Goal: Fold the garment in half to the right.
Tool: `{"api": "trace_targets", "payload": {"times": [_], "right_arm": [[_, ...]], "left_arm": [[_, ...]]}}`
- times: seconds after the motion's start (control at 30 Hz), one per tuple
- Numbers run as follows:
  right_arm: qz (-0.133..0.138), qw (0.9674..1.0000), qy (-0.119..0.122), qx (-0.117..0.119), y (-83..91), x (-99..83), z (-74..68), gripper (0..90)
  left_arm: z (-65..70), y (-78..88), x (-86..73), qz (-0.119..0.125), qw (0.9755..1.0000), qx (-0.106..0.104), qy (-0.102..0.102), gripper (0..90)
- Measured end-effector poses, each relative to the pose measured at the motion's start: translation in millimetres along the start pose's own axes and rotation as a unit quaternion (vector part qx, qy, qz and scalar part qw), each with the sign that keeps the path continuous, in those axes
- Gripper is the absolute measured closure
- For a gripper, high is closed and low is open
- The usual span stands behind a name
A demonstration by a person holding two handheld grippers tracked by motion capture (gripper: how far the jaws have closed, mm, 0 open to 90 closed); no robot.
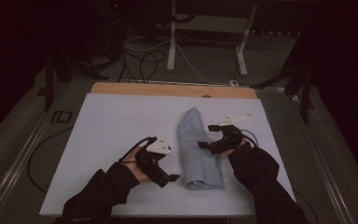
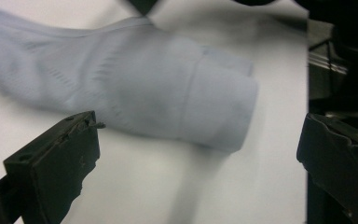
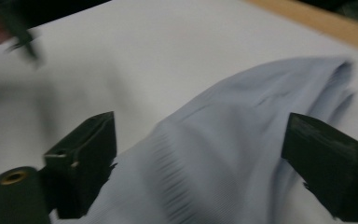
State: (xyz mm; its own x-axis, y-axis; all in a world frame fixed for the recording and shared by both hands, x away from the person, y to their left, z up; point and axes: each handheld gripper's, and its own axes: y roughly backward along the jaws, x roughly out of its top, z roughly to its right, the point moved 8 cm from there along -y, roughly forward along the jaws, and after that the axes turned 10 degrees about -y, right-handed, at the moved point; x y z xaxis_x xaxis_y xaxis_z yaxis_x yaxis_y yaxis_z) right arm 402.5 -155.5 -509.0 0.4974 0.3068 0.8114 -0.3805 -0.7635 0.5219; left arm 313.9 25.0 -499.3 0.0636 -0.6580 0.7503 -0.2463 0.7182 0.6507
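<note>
A pale blue folded cloth (image 1: 196, 151) lies lengthwise on the white table sheet (image 1: 116, 126). My left gripper (image 1: 170, 178) sits just left of its near end, open and holding nothing. In the left gripper view the cloth's folded end (image 2: 168, 88) lies ahead of the spread jaws of that gripper (image 2: 198, 154). My right gripper (image 1: 206, 136) hovers open at the cloth's right edge, near its middle. The right gripper view has the cloth (image 3: 242, 154) lying between and beyond the wide-apart jaws of that gripper (image 3: 205, 168).
A wooden table edge (image 1: 172, 89) runs along the far side of the sheet. White desk legs (image 1: 171, 42) and loose cables (image 1: 144, 60) lie on the floor beyond. Dark stands rise at both sides. The sheet's left half (image 1: 102, 140) is bare.
</note>
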Motion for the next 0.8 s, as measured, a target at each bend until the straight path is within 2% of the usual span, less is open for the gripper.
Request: {"api": "trace_targets", "payload": {"times": [0.1, 0.2, 0.33, 0.5, 0.63, 0.67, 0.8], "right_arm": [[-0.008, 0.9999, 0.011, 0.003, 7.5, -11.5, -10.7, 14.3], [-0.013, 0.9998, 0.010, 0.010, 16.7, -22.1, -18.2, 19.4], [-0.019, 0.9997, 0.009, 0.008, 31.2, -37.9, -27.8, 24.7], [-0.035, 0.9989, 0.017, 0.024, 44.8, -63.2, -46.4, 30.6], [-0.053, 0.9976, 0.023, 0.038, 51.9, -85.2, -59.4, 41.4], [-0.059, 0.9972, 0.029, 0.035, 52.4, -91.0, -60.5, 46.9], [-0.088, 0.9938, 0.066, 0.012, 48.3, -111.1, -57.4, 56.3]], "left_arm": [[-5.0, 9.1, -10.5, 0.004, 0.9997, 0.024, 0.003, 0.6], [-7.5, 17.9, -23.1, 0.005, 0.9993, 0.035, 0.004, 0.6], [-11.1, 29.1, -43.2, 0.001, 0.9987, 0.042, 0.029, 0.6], [-14.0, 42.9, -63.7, 0.000, 0.9971, 0.059, 0.048, 0.6], [-15.3, 52.7, -78.3, 0.002, 0.9957, 0.068, 0.063, 0.6], [-15.6, 54.7, -81.6, 0.003, 0.9952, 0.069, 0.069, 0.6], [-17.0, 61.5, -91.7, 0.008, 0.9938, 0.075, 0.082, 0.6]]}}
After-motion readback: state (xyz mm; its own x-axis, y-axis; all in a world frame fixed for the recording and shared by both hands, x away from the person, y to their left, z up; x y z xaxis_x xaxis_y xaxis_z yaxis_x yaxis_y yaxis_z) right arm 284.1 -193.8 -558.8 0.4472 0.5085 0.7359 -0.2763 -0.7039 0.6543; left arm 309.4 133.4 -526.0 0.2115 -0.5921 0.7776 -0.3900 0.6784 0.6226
